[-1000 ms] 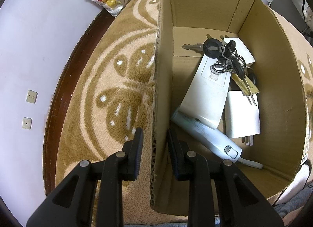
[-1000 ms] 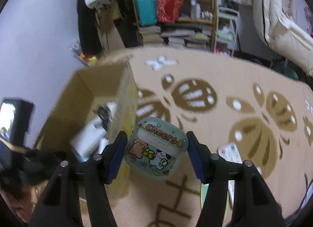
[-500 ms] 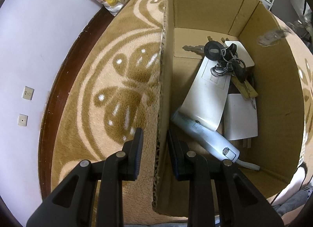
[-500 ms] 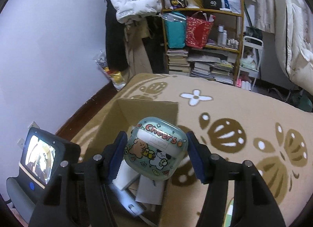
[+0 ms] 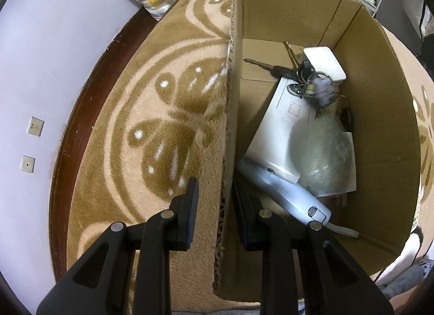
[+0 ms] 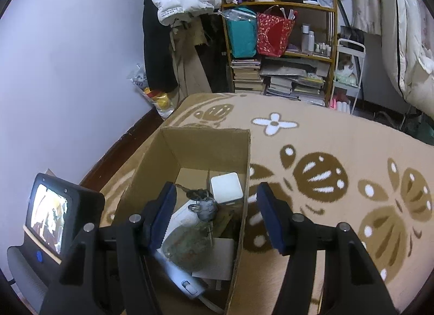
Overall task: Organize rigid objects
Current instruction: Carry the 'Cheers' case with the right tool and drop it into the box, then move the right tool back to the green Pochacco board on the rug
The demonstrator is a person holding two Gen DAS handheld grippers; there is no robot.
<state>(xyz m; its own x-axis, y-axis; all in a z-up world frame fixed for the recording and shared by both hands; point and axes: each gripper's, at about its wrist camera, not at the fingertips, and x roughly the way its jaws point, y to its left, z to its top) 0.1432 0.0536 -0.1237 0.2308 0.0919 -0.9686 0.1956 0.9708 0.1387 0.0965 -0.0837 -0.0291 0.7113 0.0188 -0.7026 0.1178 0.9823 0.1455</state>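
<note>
A cardboard box (image 5: 385, 114) (image 6: 206, 146) stands on the patterned rug. My left gripper (image 5: 214, 201) is shut on the box's left wall, one finger each side. My right gripper (image 6: 214, 217) is open and empty above the box. The green cartoon case (image 5: 322, 149) (image 6: 190, 244) is a blur inside the box, over the white things there. Under it lie a white flat device (image 5: 279, 125), a silver handle-shaped item (image 5: 284, 192), a bunch of keys (image 5: 295, 76) and a white block (image 6: 226, 187).
The beige and brown rug (image 6: 339, 152) spreads right of the box. A wall with a dark baseboard (image 5: 78, 135) runs on the left. A cluttered bookshelf (image 6: 282, 57) stands at the back. A small screen (image 6: 51, 217) sits at lower left.
My right gripper has opened and let go of the green case, which has dropped into the box. My left gripper keeps its hold on the box wall.
</note>
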